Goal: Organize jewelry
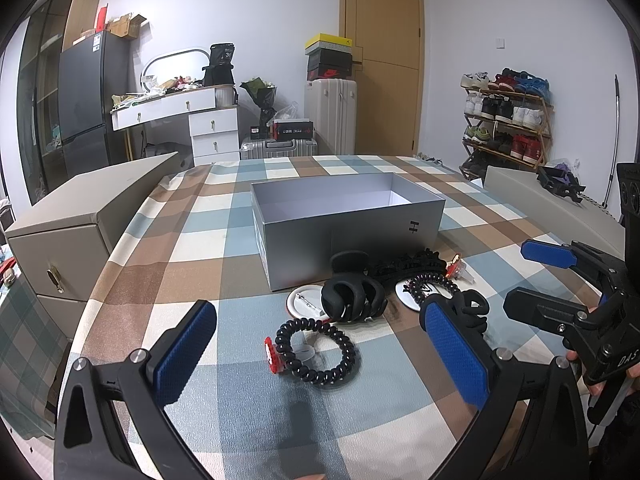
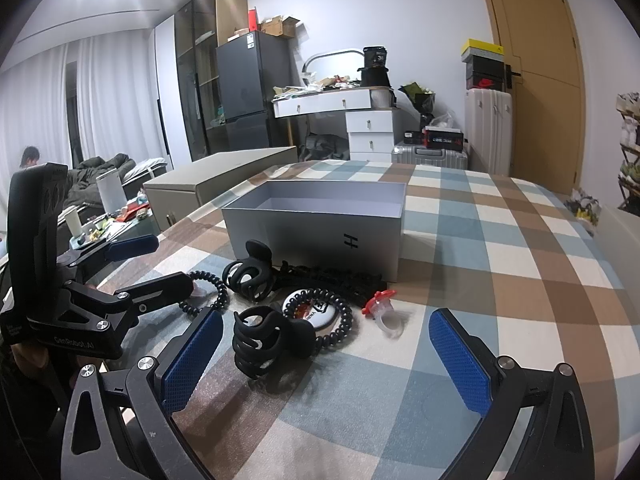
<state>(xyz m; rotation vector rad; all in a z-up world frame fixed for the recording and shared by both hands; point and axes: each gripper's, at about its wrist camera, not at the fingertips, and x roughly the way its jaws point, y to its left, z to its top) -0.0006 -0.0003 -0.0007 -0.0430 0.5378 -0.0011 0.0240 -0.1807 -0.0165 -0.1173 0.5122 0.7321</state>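
Note:
An open grey box (image 1: 348,216) (image 2: 320,220) stands on the checked tablecloth. In front of it lie black hair claws (image 1: 352,296) (image 2: 264,340), a second claw (image 2: 250,276), black spiral hair ties (image 1: 316,350) (image 2: 332,320), round white badges (image 1: 306,302) (image 2: 308,308) and a red-topped clear ring (image 2: 382,312). My left gripper (image 1: 320,360) is open around the near spiral tie, just above the cloth. My right gripper (image 2: 324,360) is open, its left pad beside the near claw. Each gripper shows in the other's view, the right one (image 1: 536,276) and the left one (image 2: 148,264).
Beige cabinets flank the table on the left (image 1: 80,220) and right (image 1: 552,200). Behind are a dresser (image 1: 192,116), suitcases (image 1: 328,116), a door and a shoe rack (image 1: 508,120). A person (image 2: 30,158) sits far left.

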